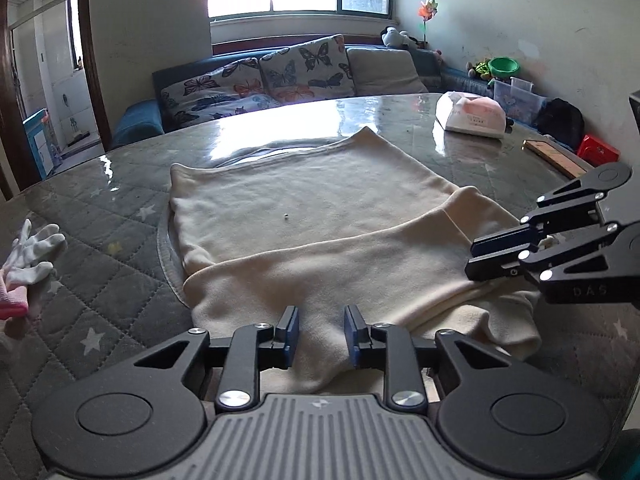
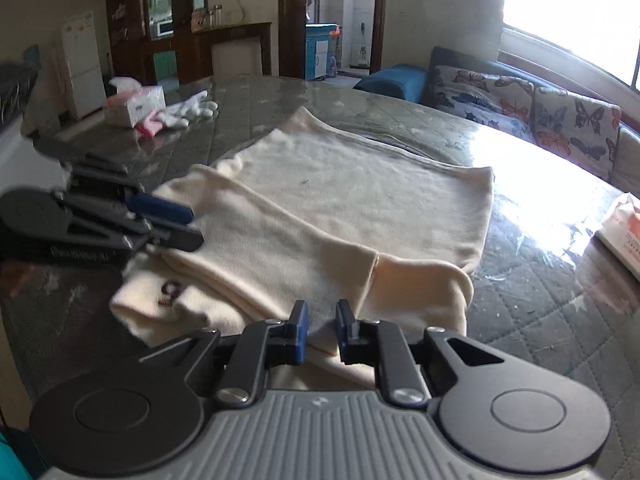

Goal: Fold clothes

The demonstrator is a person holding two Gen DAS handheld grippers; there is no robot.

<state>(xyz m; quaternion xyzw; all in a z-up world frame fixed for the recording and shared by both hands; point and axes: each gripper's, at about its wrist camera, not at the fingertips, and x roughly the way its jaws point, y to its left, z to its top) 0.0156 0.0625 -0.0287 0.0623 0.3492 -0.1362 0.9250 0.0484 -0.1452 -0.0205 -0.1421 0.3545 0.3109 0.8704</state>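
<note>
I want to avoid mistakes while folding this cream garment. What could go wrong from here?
1. Both jaws stand slightly apart over the cream garment: the left gripper and right gripper may slip off the fold.
2. The glossy table cover may let it slide.

One cream garment (image 1: 304,216) is seen on the table (image 1: 120,208), with two grippers over it. Two tissue packs (image 2: 132,106) and one pair of white gloves (image 2: 188,110) are counted.
</note>
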